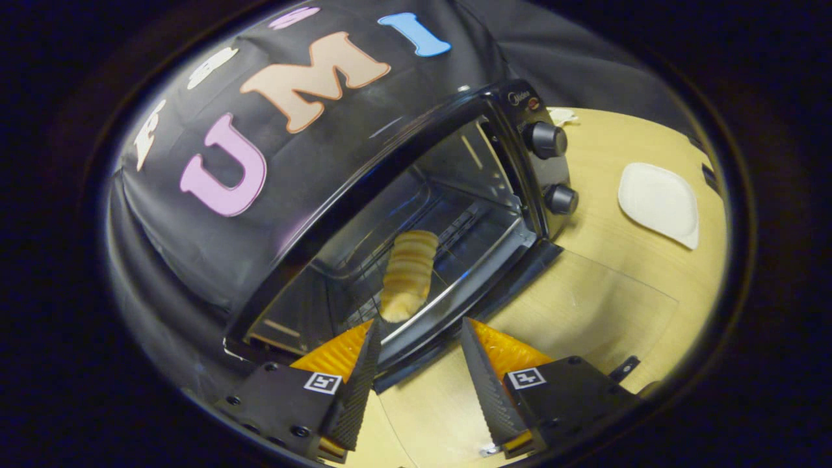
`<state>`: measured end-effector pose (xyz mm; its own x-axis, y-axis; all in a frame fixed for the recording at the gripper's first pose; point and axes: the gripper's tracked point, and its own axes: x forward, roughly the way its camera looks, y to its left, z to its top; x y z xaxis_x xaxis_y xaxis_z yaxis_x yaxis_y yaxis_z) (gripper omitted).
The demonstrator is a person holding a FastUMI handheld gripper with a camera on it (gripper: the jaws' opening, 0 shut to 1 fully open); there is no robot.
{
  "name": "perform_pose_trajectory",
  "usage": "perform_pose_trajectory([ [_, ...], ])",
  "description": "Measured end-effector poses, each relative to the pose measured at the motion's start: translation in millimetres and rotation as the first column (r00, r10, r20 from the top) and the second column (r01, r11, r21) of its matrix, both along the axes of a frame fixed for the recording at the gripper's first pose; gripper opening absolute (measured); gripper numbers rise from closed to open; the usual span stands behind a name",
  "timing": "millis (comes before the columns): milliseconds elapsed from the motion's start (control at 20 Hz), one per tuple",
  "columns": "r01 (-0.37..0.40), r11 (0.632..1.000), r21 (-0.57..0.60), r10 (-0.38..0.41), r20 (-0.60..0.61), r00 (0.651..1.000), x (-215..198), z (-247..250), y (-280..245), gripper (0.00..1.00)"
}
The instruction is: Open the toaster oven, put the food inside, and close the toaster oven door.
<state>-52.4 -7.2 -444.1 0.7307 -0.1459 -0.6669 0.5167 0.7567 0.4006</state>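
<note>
The black toaster oven [520, 104] stands on the wooden table with its glass door [585, 305] folded down flat toward me. A ridged, pale bread roll [408, 273] lies on the wire rack inside the cavity, just ahead of my fingers. My gripper [419, 331] is open, its two fingers spread apart at the oven's mouth with nothing between them. The roll's near end sits just beyond the gap between the fingertips, apart from both.
Two round knobs [546, 140] sit on the oven's control panel right of the cavity. An empty white plate [658, 203] lies on the table [624, 143] beyond the oven's right side. Black cloth hangs behind the oven.
</note>
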Motion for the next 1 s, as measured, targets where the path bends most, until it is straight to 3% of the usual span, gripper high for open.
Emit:
perform_pose_trajectory([
  [300, -0.181, 0.977, -0.114, 0.170, -0.097, 0.981, -58.8, 6.3, 3.1, 0.77],
  [650, -0.403, 0.884, -0.234, 0.342, -0.263, 0.902, -137.3, -5.3, -7.0, 0.77],
  [1000, -0.513, 0.825, -0.238, 0.418, -0.355, 0.836, -171.3, -27.6, -2.3, 0.78],
])
